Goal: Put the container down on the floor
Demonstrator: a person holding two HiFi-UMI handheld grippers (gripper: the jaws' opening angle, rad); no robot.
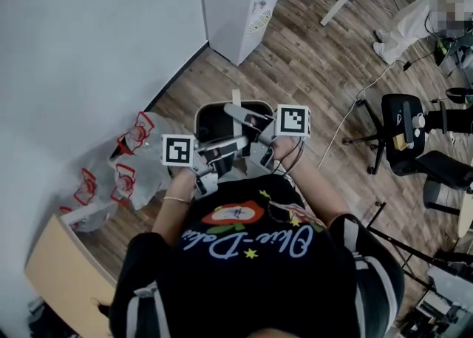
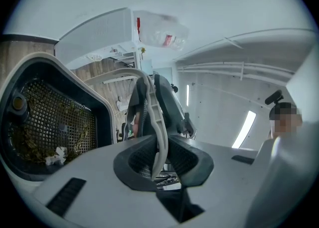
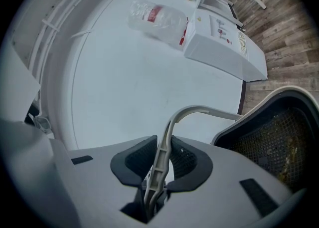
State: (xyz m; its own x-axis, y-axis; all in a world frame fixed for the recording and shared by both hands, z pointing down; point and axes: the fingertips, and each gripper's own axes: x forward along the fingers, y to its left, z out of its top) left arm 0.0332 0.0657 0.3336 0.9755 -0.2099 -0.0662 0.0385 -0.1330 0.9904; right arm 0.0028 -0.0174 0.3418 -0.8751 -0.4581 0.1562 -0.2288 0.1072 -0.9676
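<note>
Left hand-held gripper (image 2: 161, 156) and right hand-held gripper (image 3: 160, 164) both clamped narrow on pale grey plastic bail handle (image 3: 167, 139) of dark grey container with black mesh basket (image 1: 222, 116). Held before the torso, above wood-plank floor (image 1: 310, 55). Red label on clear bottle (image 3: 157, 16) illegible.

left gripper (image 1: 216, 157) and right gripper (image 1: 255, 137) grip the container (image 1: 222, 116) over the wood floor (image 1: 310, 63), bags (image 1: 133, 166) lying left by the wall (image 1: 89, 33).
</note>
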